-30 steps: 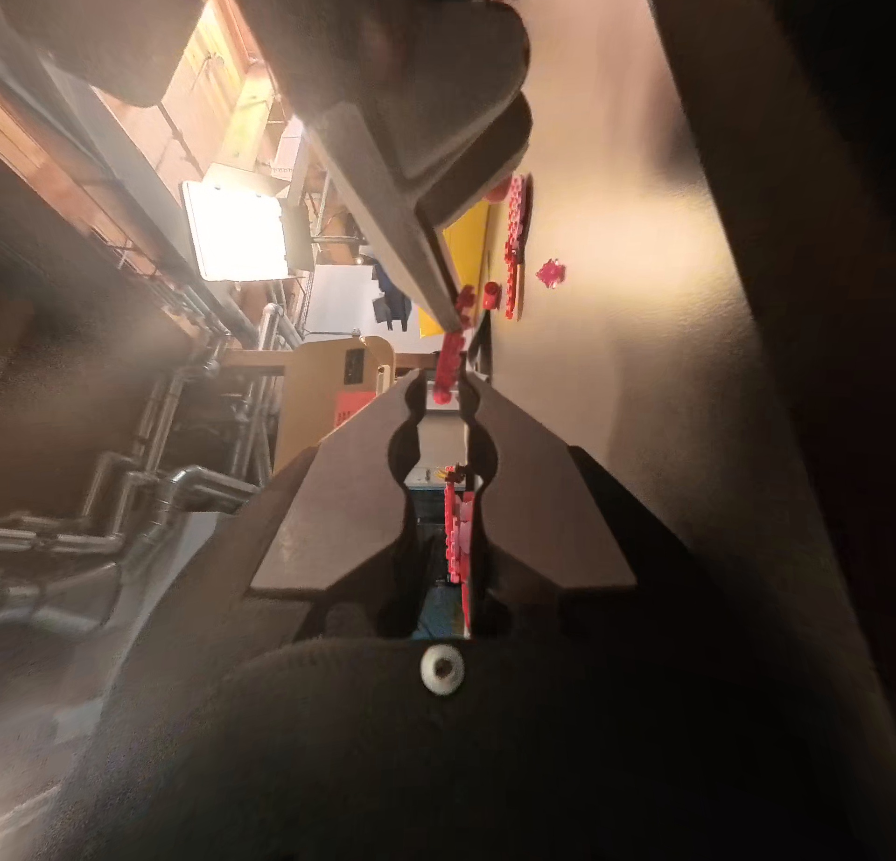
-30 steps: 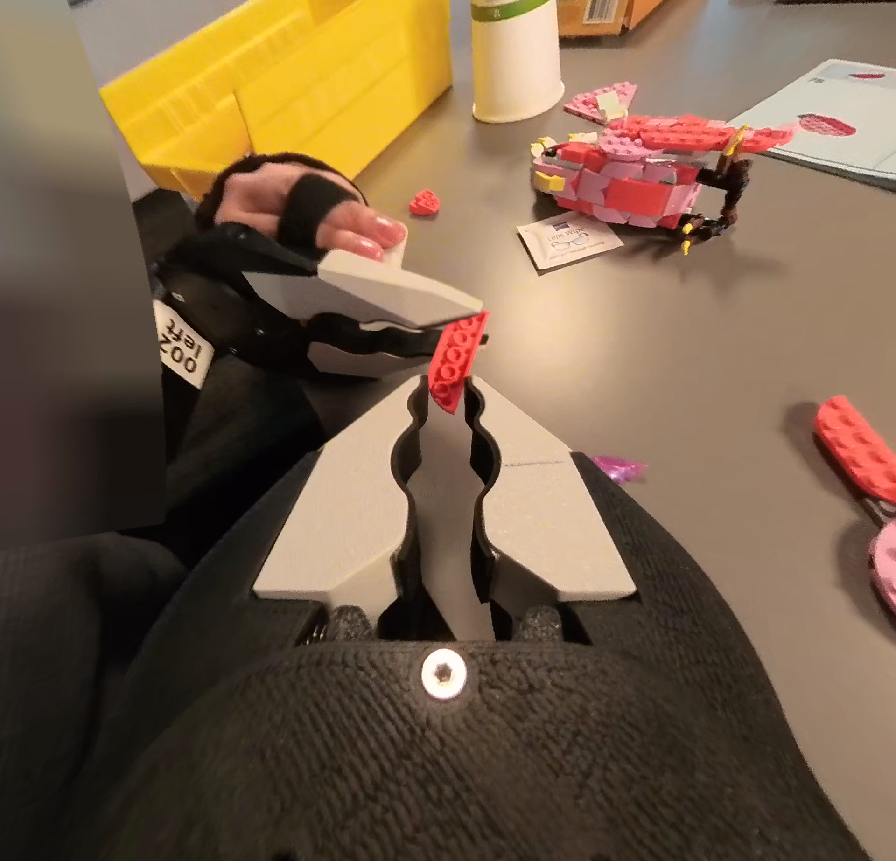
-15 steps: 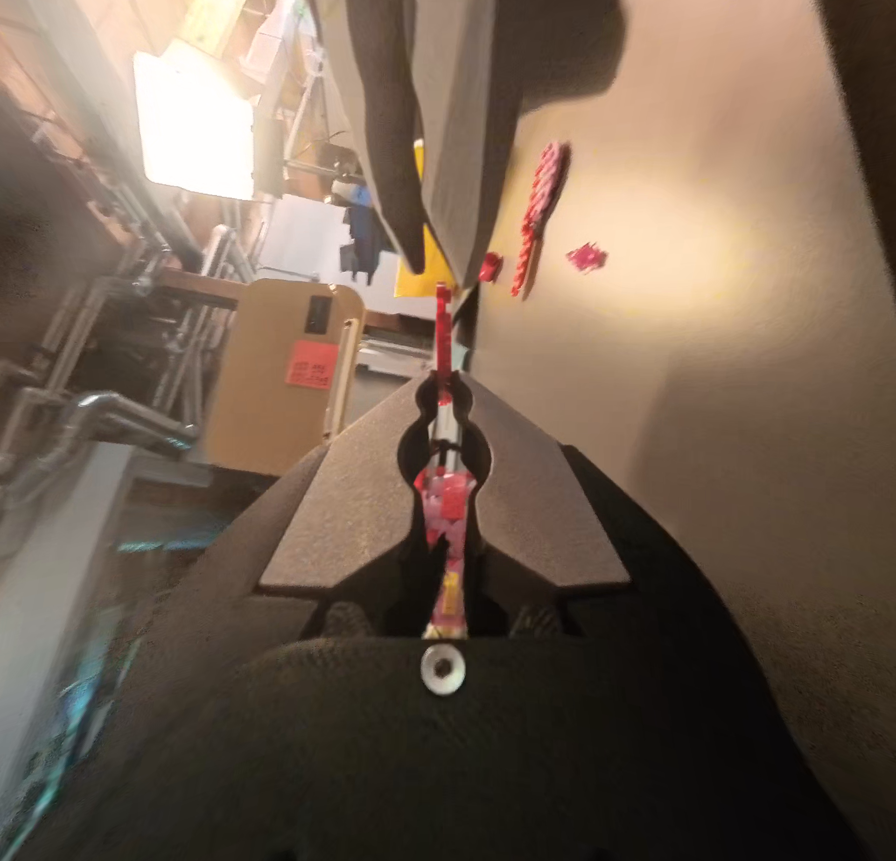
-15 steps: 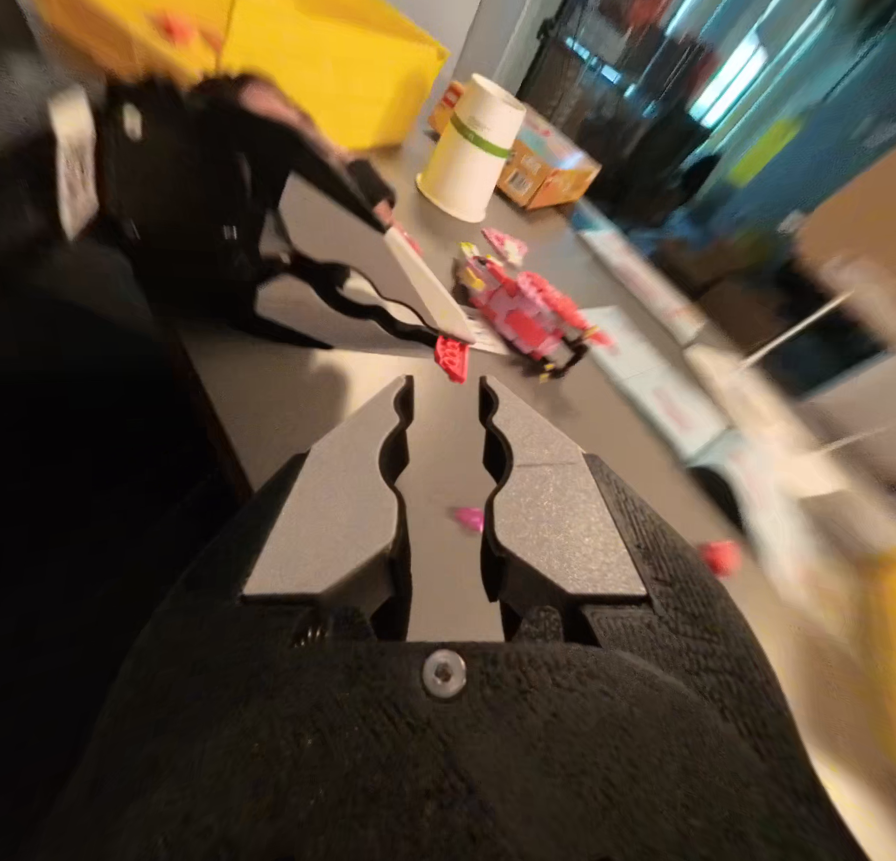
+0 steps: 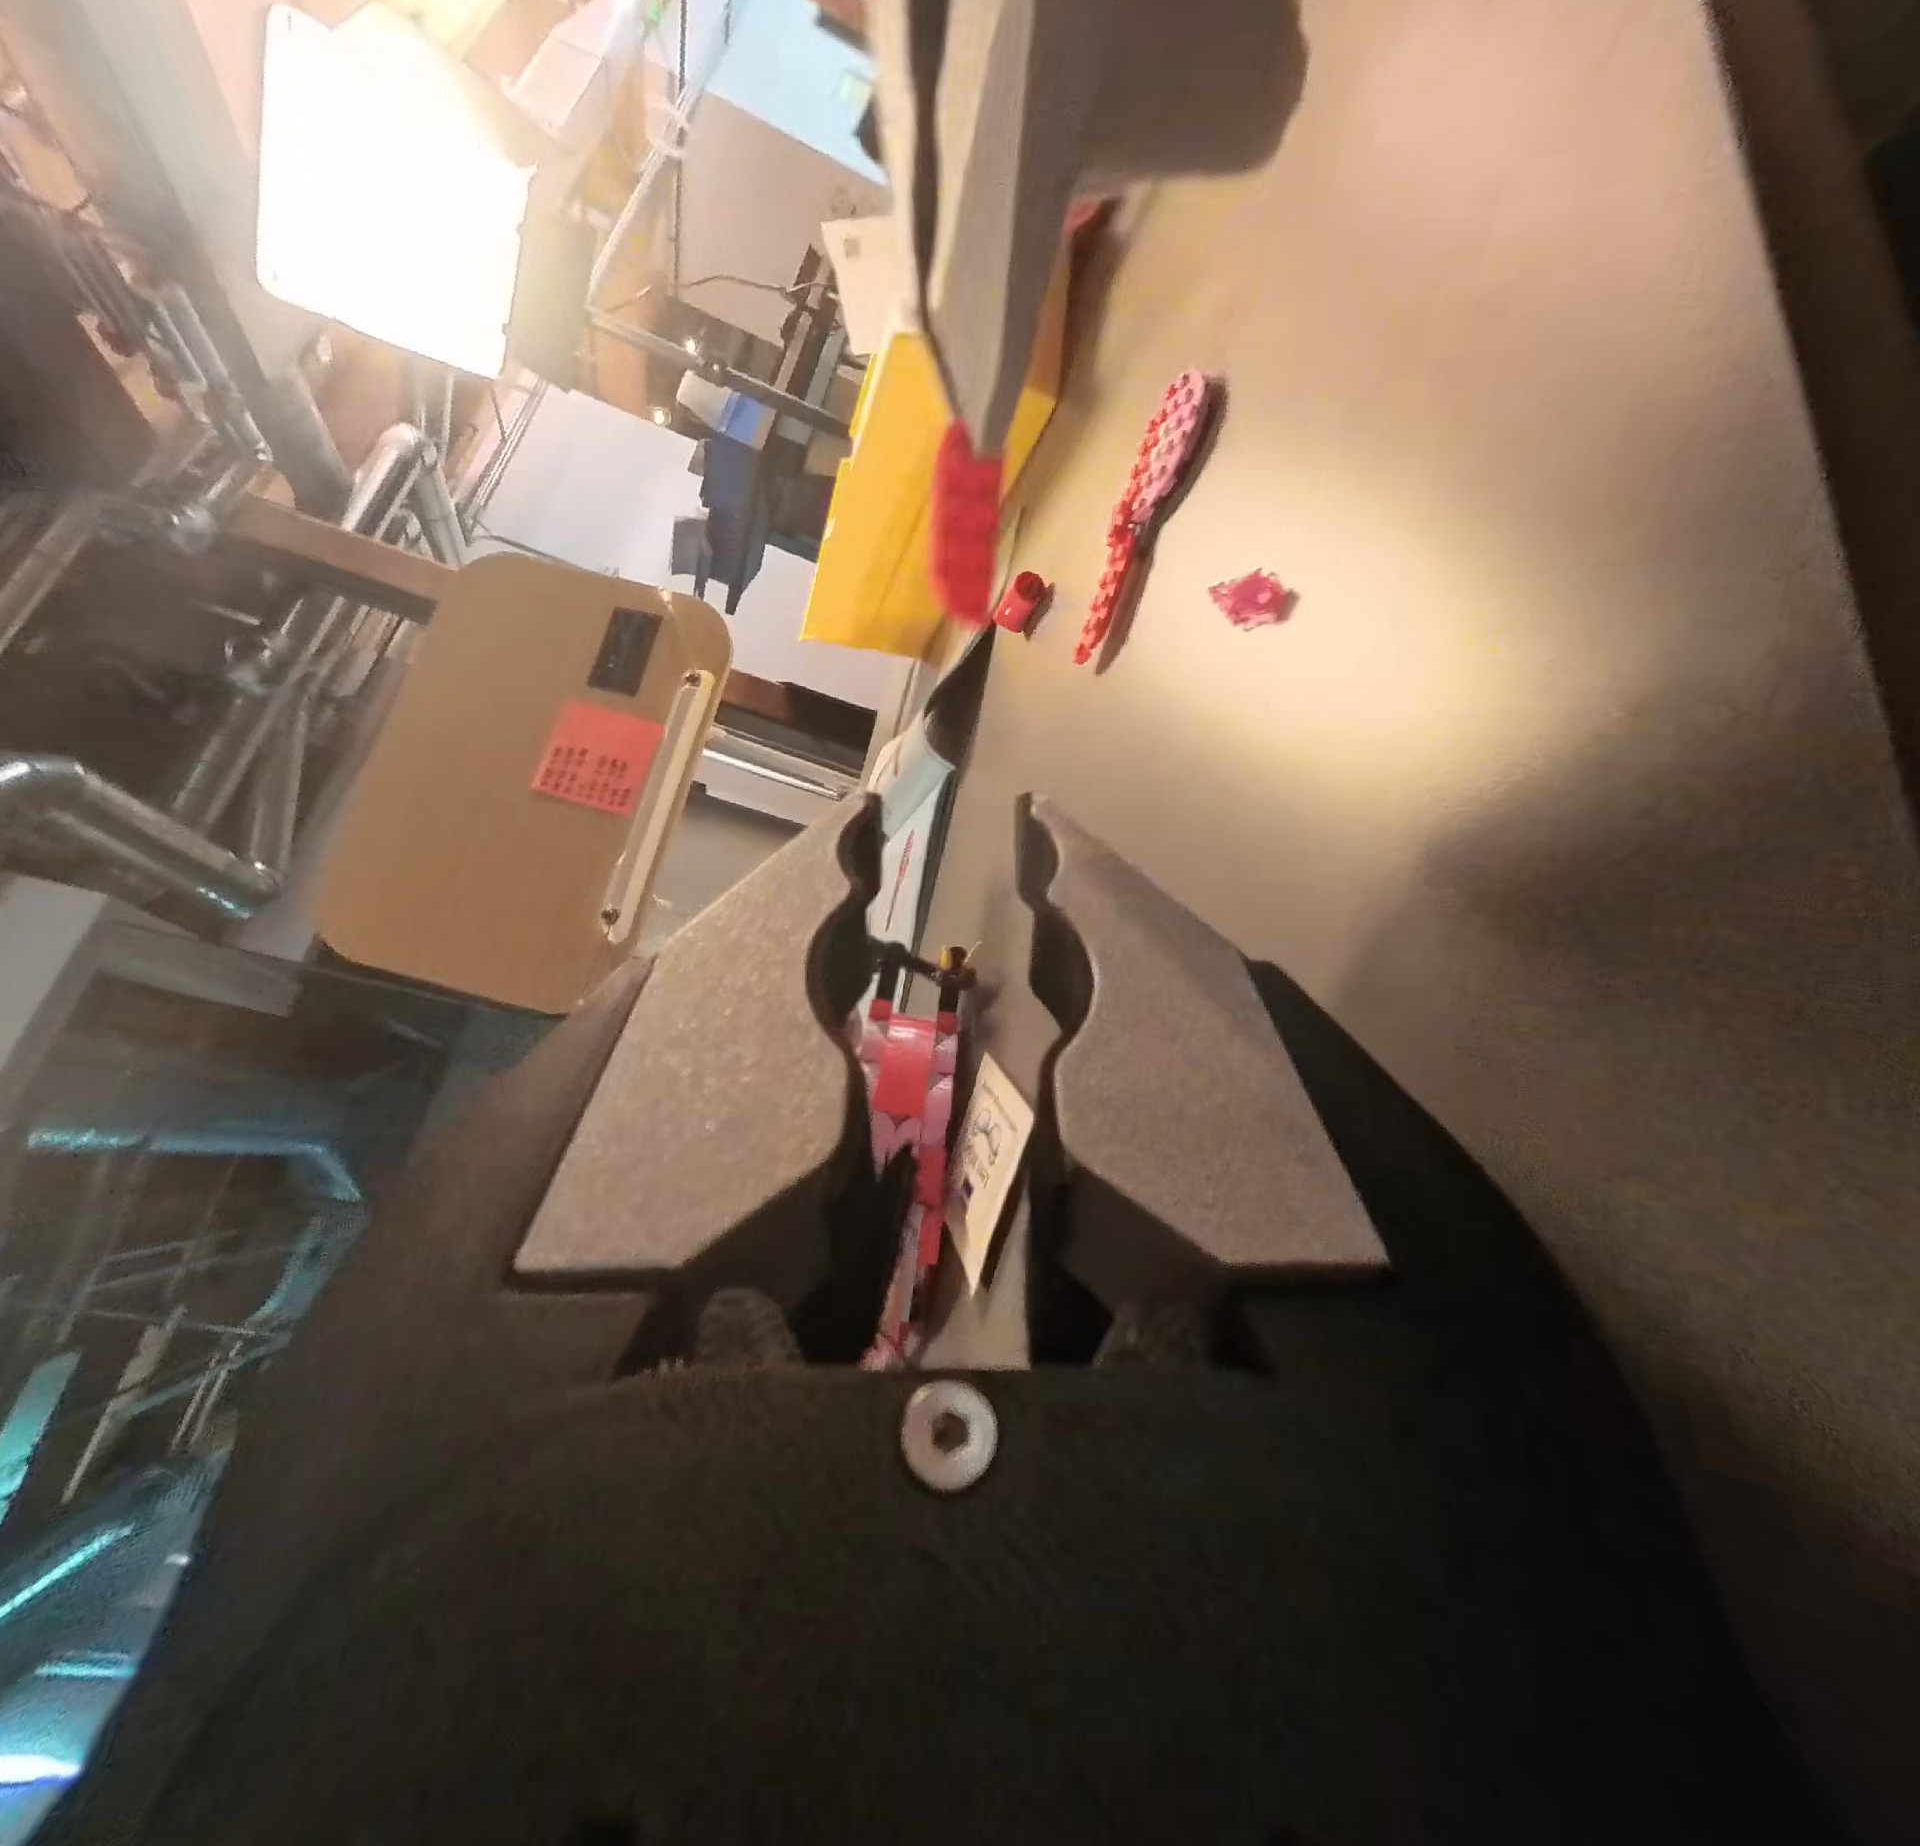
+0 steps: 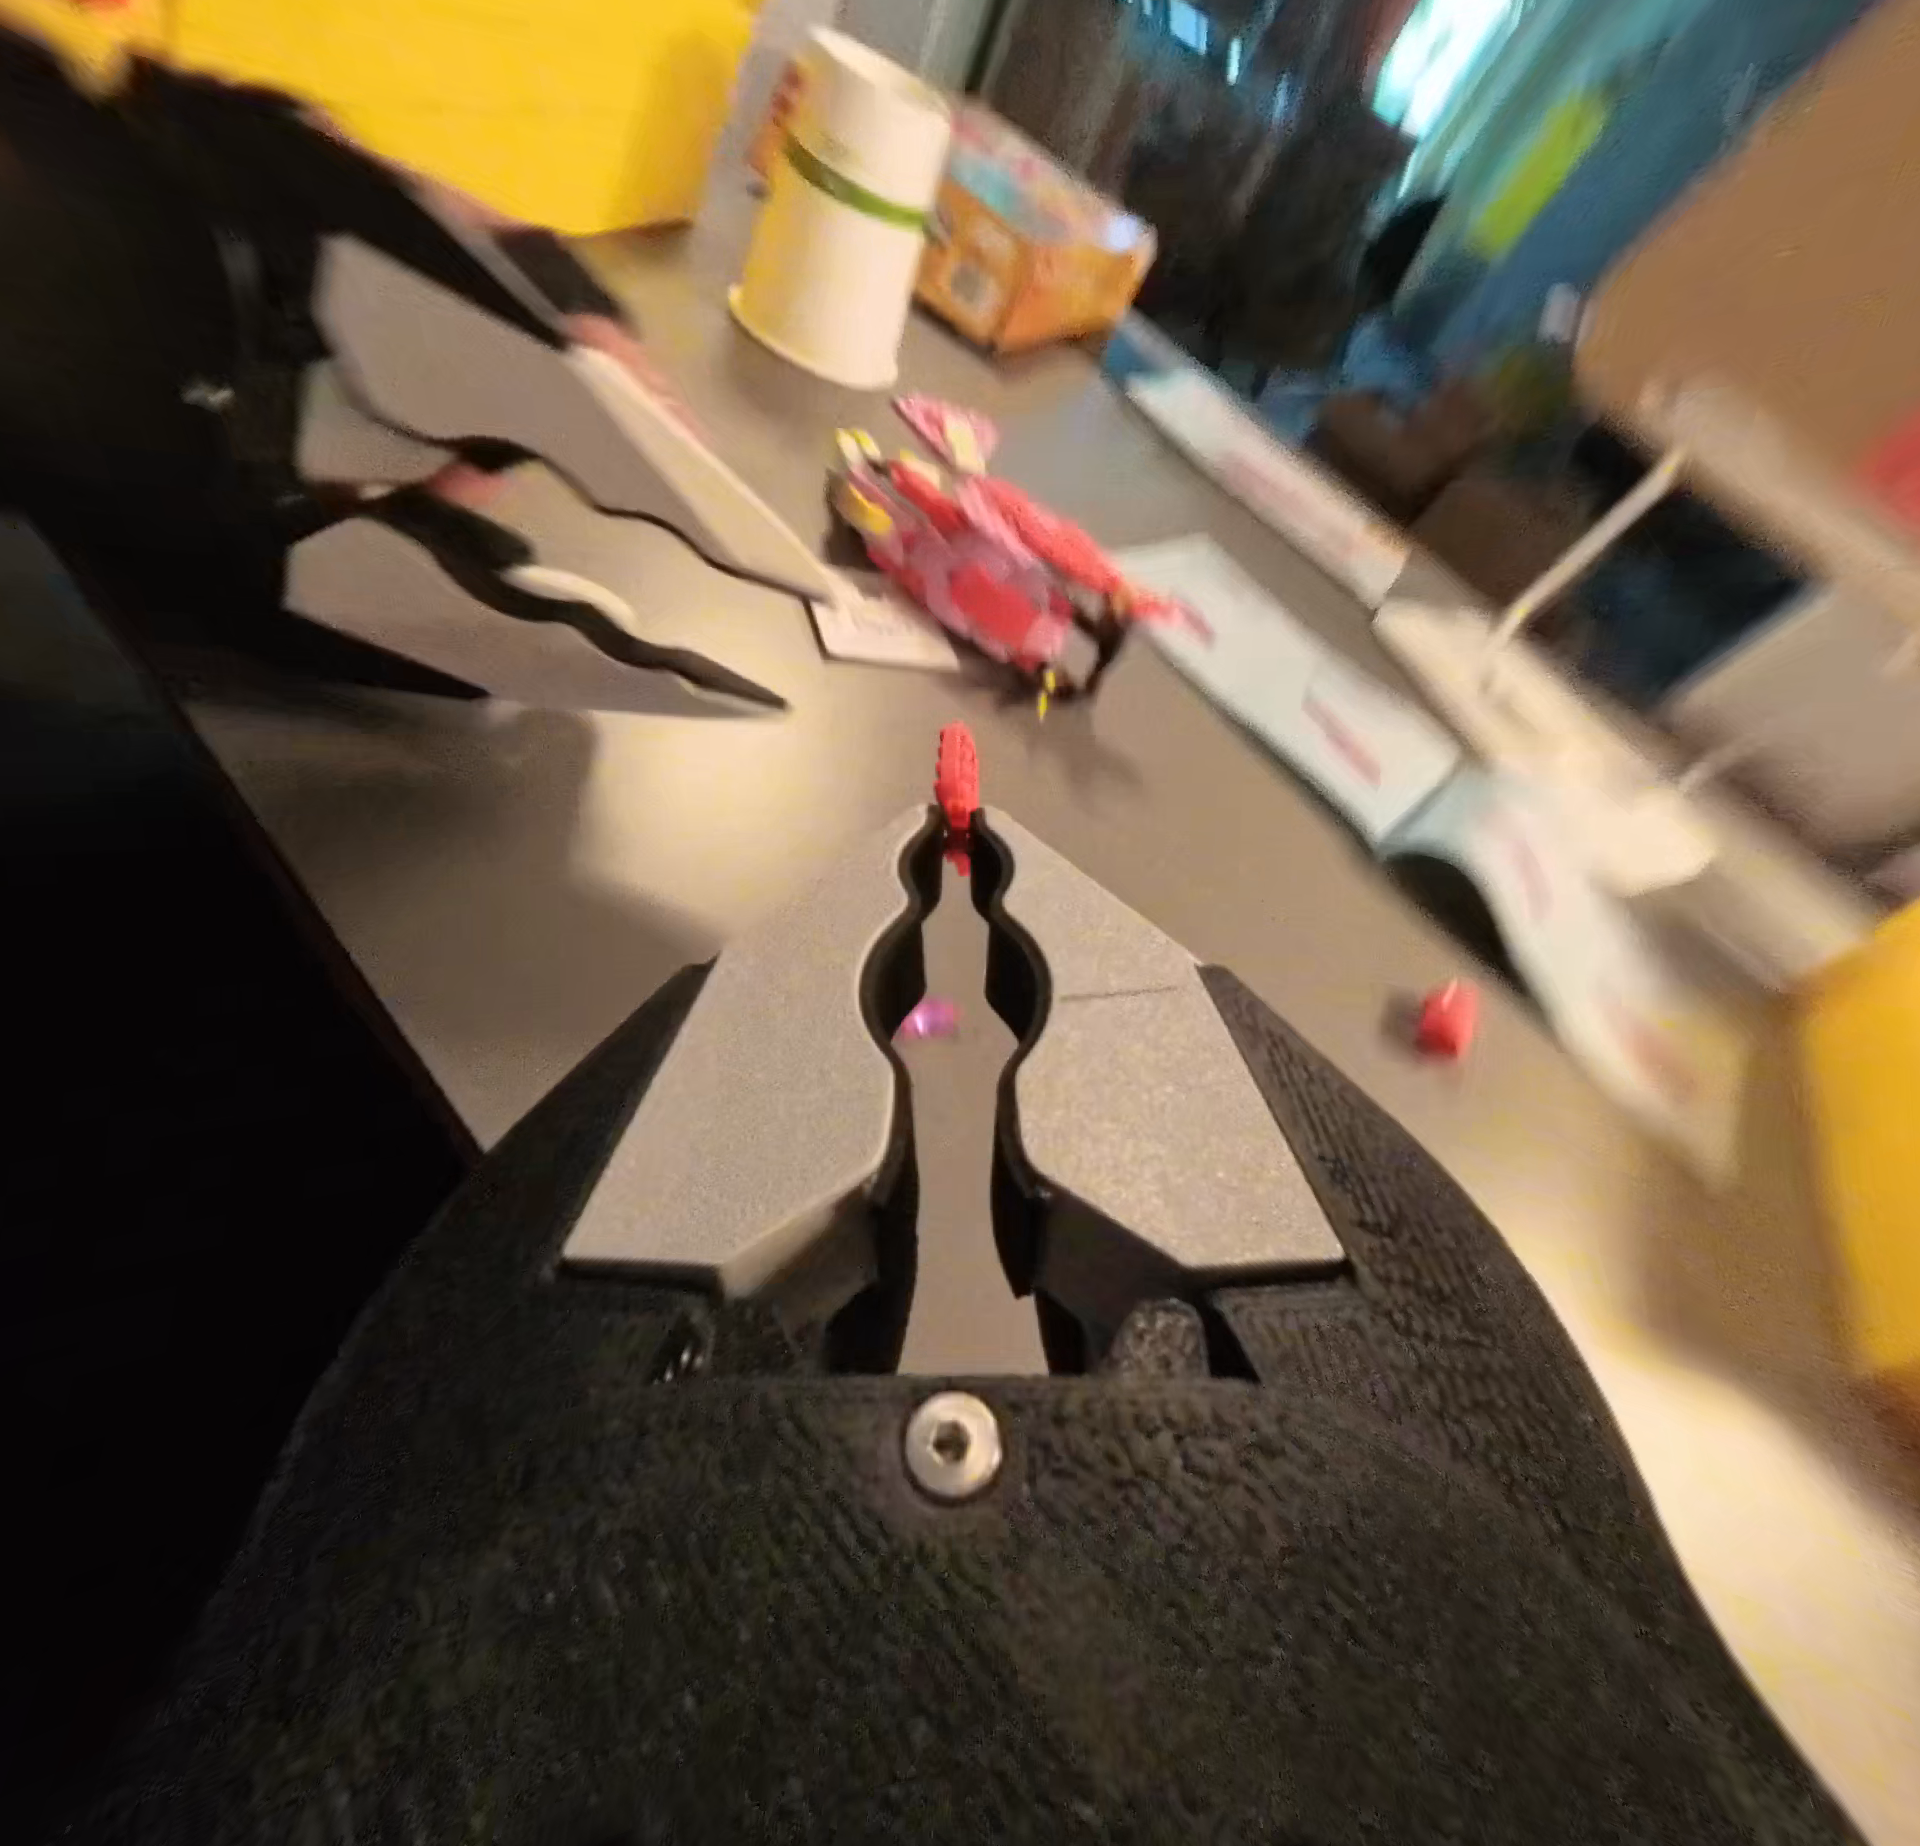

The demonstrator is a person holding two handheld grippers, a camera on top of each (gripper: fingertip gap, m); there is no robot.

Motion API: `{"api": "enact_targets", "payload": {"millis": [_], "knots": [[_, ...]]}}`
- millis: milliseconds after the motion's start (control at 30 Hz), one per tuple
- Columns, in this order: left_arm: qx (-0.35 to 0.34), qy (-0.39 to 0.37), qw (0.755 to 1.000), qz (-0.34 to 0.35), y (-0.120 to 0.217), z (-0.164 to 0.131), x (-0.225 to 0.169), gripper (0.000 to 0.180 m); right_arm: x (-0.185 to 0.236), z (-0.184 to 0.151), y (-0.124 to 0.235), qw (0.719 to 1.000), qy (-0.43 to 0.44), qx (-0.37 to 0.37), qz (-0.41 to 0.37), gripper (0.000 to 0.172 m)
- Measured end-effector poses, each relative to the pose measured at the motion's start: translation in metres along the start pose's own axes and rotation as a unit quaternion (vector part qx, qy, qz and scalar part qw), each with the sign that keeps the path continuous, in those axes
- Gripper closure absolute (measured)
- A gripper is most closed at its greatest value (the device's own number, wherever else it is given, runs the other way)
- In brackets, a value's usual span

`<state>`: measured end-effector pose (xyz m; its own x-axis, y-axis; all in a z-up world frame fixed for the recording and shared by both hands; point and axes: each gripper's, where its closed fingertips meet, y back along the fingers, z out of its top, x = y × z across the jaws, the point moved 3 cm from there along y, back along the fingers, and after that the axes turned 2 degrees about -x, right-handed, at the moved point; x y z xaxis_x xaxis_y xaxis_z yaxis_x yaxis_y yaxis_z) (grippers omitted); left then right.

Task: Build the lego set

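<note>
While the left hand-held gripper gapes bare, right hand-held gripper pinches red plate at fingertips.

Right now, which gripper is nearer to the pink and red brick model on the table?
Left. The left gripper, fingers apart, has its tips close beside the brick model. The right gripper is farther back, its fingers shut on a small red plate.

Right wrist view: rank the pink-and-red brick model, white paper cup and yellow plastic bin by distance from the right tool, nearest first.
1. Pink-and-red brick model, just ahead on the table.
2. White paper cup, behind it, slightly left.
3. Yellow plastic bin, far left, at the back.
</note>
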<state>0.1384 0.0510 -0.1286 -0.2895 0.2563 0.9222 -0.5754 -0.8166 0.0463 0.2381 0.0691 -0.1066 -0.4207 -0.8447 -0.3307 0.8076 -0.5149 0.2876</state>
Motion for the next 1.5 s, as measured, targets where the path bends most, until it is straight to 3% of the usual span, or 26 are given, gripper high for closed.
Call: {"api": "enact_targets", "payload": {"millis": [100,167,233,433,600,667,733,900,1033,1200,1333,1400,1500], "knots": [[0.005,0.013,1.0,0.003,0.0,-0.002,0.002,0.158,-0.032,-0.037,0.017,0.979,-0.17,0.106,0.04,0.17],[0.011,0.015,1.0,0.002,0.0,-0.003,0.002,0.159,-0.034,-0.046,0.031,0.941,-0.284,0.135,0.127,0.17],[0.013,0.015,1.0,0.0,-0.001,-0.004,0.001,0.16,-0.04,-0.053,0.044,0.904,-0.342,0.162,0.199,0.17],[-0.001,0.029,0.999,0.042,0.005,-0.001,0.014,0.176,-0.076,-0.104,0.072,0.836,-0.281,0.386,0.272,0.17],[0.003,0.054,0.998,0.045,0.006,-0.006,0.018,0.18,-0.105,-0.123,0.066,0.778,-0.213,0.515,0.29,0.168],[0.007,0.053,0.998,0.043,0.006,-0.008,0.017,0.18,-0.111,-0.123,0.057,0.782,-0.194,0.522,0.28,0.157],[0.011,0.053,0.998,0.039,0.006,-0.009,0.016,0.18,-0.118,-0.116,0.048,0.807,-0.18,0.503,0.253,0.142],[0.014,0.055,0.998,0.031,0.006,-0.01,0.013,0.18,-0.118,-0.106,0.045,0.879,-0.076,0.423,0.207,0.138],[0.012,0.047,0.999,0.024,0.005,-0.009,0.01,0.18,-0.102,-0.12,0.055,0.881,-0.036,0.42,0.215,0.138],[0.013,0.03,0.999,0.03,0.006,-0.006,0.01,0.18,-0.074,-0.11,0.067,0.876,-0.125,0.376,0.276,0.141],[0.018,0.02,0.999,0.029,0.005,-0.007,0.009,0.18,-0.03,-0.089,0.066,0.861,-0.163,0.3,0.377,0.137],[0.018,0.02,0.999,0.028,0.005,-0.007,0.008,0.18,-0.022,-0.079,0.062,0.873,-0.149,0.255,0.388,0.136],[0.021,0.02,0.999,0.029,0.005,-0.008,0.009,0.18,-0.04,-0.082,0.053,0.917,-0.104,0.226,0.312,0.139]]}}
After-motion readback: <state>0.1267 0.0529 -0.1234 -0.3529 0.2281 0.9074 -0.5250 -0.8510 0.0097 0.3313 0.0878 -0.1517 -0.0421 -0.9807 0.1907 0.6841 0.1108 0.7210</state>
